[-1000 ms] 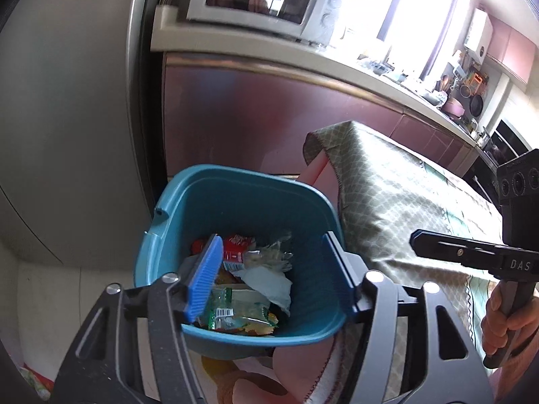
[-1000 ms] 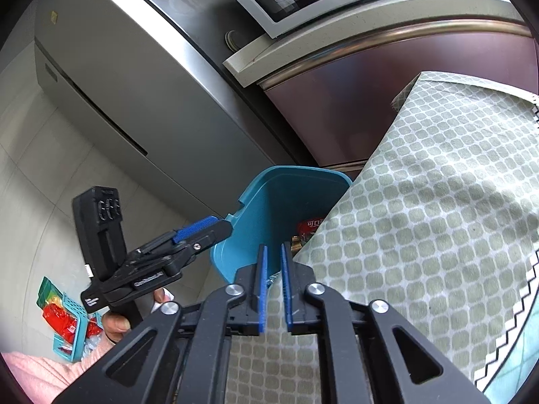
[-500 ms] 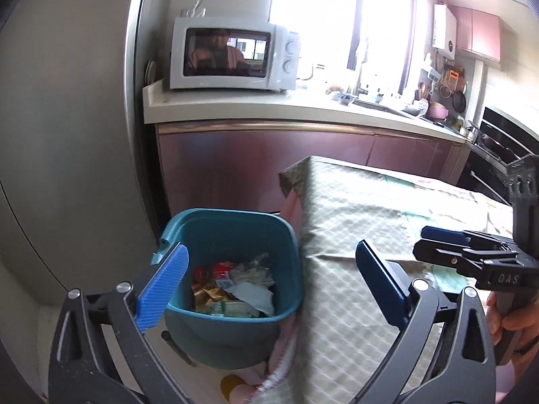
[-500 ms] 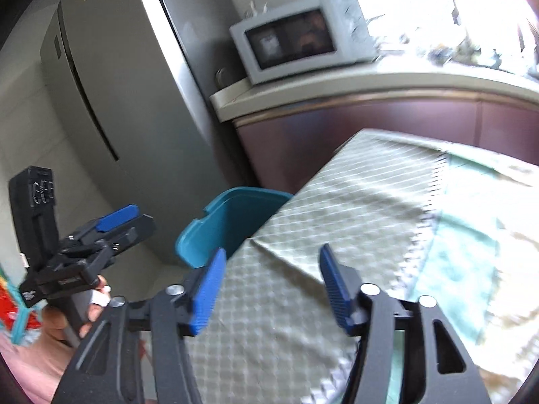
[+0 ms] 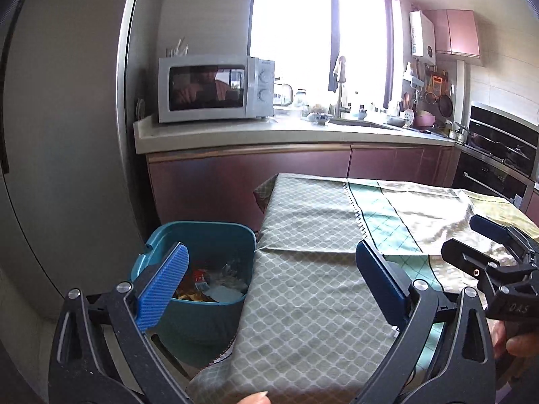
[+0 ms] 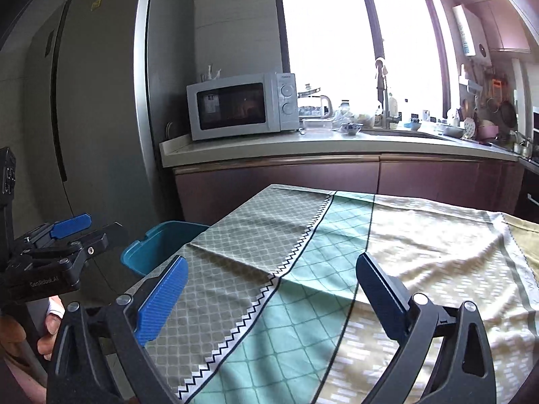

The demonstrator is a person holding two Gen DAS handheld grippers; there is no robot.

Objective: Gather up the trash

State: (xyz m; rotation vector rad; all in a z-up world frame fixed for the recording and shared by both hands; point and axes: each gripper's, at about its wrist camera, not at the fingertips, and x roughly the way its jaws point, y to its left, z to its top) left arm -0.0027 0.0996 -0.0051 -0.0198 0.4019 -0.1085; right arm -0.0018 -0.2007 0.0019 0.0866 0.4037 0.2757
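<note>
A kitchen seen from two hand-held grippers, both raised above a table draped in a patterned tablecloth (image 5: 303, 289). The left gripper (image 5: 269, 282) has its blue pads spread as wide as they go, with nothing between them; its jaws finished opening in the last second. The right gripper (image 6: 269, 298) also stands wide and empty — its pads were pressed almost together a second ago and have just been opening. Both have swung away from the teal trash bin (image 5: 202, 235), which a second ago filled the left view and now sits low and to the left, on the floor against the table's left edge, near its far-left corner. Inside the bin lie wrappers and crumpled paper (image 5: 209, 286): a red packet, clear plastic, something white. In the right view only the bin's rim shows past the cloth's left edge, and the left gripper appears at the far left, held in a hand (image 6: 50, 320). The tabletop, as far as either view reaches, carries no loose litter — only the cloth with its grey-green, mint and yellow panels. Behind stand a steel fridge (image 5: 67, 168), a counter with a microwave (image 5: 215, 89), and a bright window. By the look of it, a drop into the bin is done and both grippers are free, turning back toward the table to find whatever trash may remain.
</note>
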